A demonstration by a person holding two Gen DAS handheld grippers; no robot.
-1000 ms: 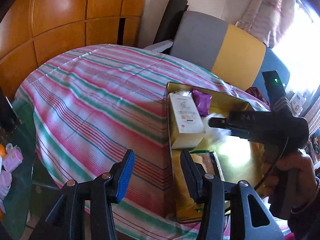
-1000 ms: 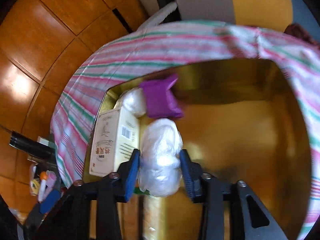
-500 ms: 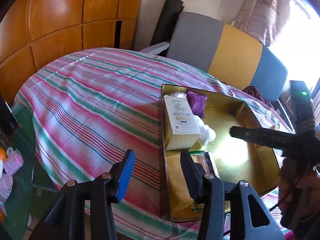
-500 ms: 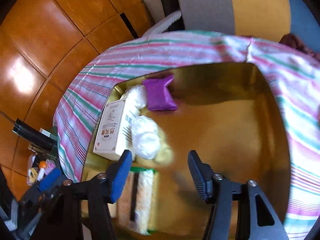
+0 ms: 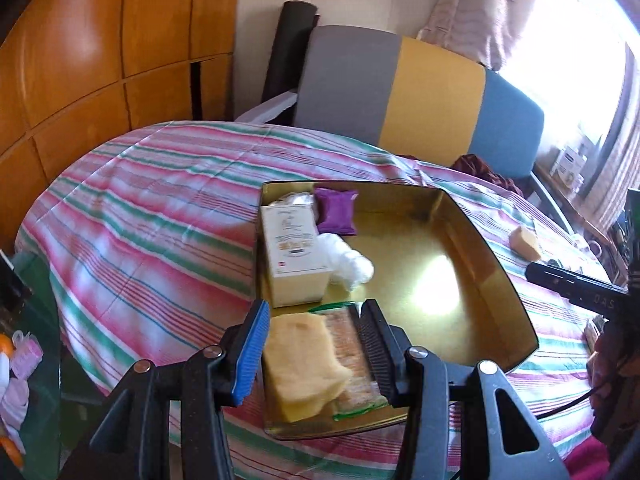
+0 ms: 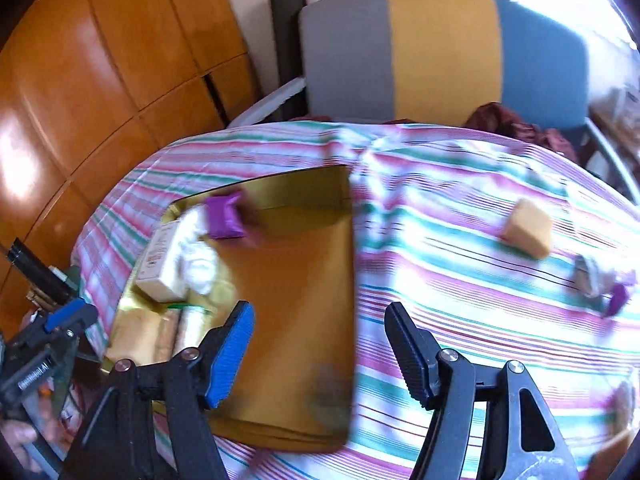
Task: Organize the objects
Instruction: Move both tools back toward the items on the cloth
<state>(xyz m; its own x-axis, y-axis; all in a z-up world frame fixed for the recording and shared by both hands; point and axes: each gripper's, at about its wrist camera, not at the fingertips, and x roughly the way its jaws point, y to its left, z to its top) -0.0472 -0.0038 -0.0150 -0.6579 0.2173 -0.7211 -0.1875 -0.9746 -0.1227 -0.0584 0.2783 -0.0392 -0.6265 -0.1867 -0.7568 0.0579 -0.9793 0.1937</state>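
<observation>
A gold tray (image 5: pixel 492 264) (image 6: pixel 316 360) sits on the striped tablecloth. In it lie a white box (image 5: pixel 291 254) (image 6: pixel 158 264), a purple packet (image 5: pixel 335 217) (image 6: pixel 224 216), a white plastic bundle (image 5: pixel 349 262) (image 6: pixel 199 266), a yellow sponge (image 5: pixel 302 362) and a biscuit packet (image 5: pixel 346 344). My left gripper (image 5: pixel 314 354) is open and empty above the tray's near end. My right gripper (image 6: pixel 320 354) is open and empty over the tray's right edge. A tan block (image 6: pixel 527 227) (image 5: pixel 525 242) and a small purple item (image 6: pixel 618 300) lie on the cloth to the right.
A grey, yellow and blue chair (image 5: pixel 400 88) (image 6: pixel 440 56) stands behind the table. Wooden panels (image 5: pixel 100 60) line the left wall. A glass side table with small items (image 5: pixel 20 360) is at the lower left. The right gripper's body (image 5: pixel 580 292) shows at the right.
My right gripper opened and let go of the white plastic bundle in the tray, then pulled back and swung right. My left gripper moved right over the tray's near end.
</observation>
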